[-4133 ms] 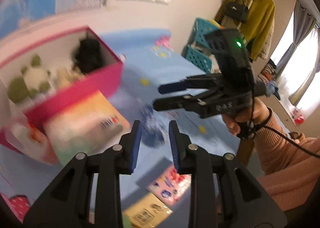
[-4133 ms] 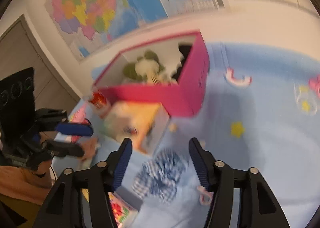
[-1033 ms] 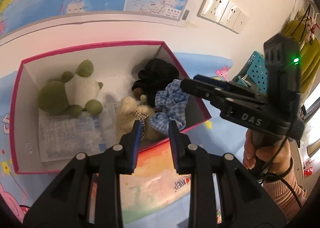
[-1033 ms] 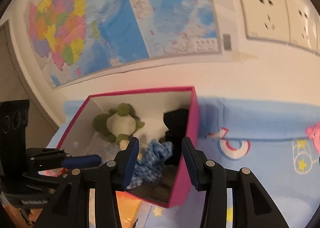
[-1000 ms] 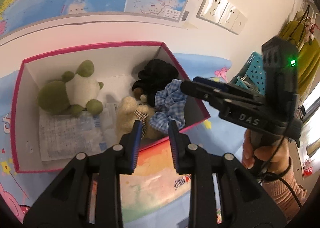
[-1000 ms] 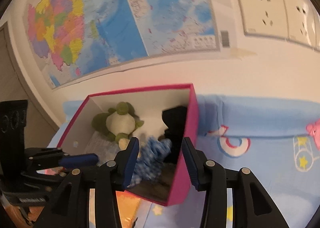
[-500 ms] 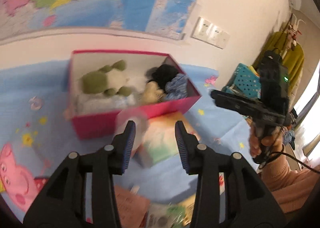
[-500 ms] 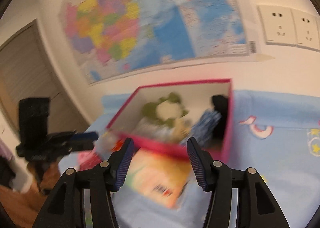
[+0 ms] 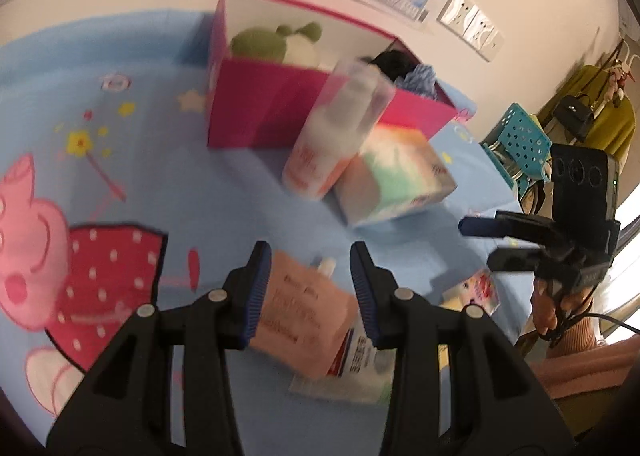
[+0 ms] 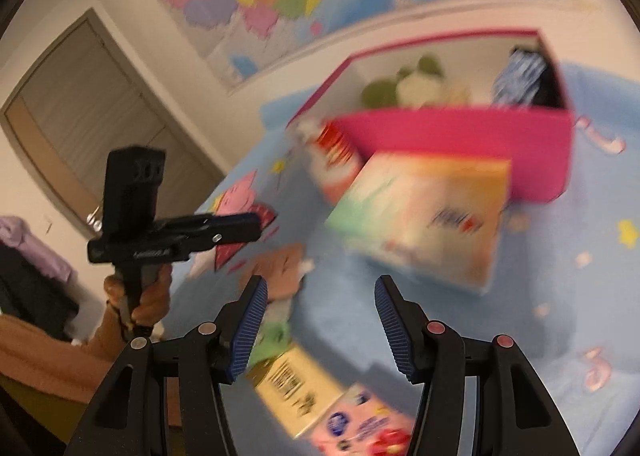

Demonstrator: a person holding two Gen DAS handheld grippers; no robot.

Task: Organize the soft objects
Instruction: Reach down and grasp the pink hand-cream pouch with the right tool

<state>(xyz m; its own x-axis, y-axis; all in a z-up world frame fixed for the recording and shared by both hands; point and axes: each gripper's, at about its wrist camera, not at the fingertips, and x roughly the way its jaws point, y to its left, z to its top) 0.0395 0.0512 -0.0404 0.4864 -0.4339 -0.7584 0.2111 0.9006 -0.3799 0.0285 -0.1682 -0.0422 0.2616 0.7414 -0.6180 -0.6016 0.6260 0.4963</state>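
Observation:
The pink box [image 9: 280,107] stands at the back of the blue cloth and also shows in the right wrist view [image 10: 460,143]. Inside it lie a green plush toy [image 9: 264,41], a black soft item [image 9: 394,59] and the blue checked scrunchie [image 9: 420,79]. My left gripper [image 9: 310,288] is open and empty, hovering over a pink packet [image 9: 304,320]. My right gripper [image 10: 320,320] is open and empty above the cloth in front of the box. It shows at the right of the left wrist view [image 9: 480,240].
A tissue pack [image 9: 392,175] and a bottle [image 9: 336,139] stand in front of the box. A yellow carton [image 10: 296,388] and small printed packs [image 10: 360,432] lie near the front edge. A teal basket [image 9: 516,143] stands beyond the table's right side.
Both grippers have pulled back from the box and dropped lower toward the near items. The scrunchie stays in the box. Both jaws now stand wider open.

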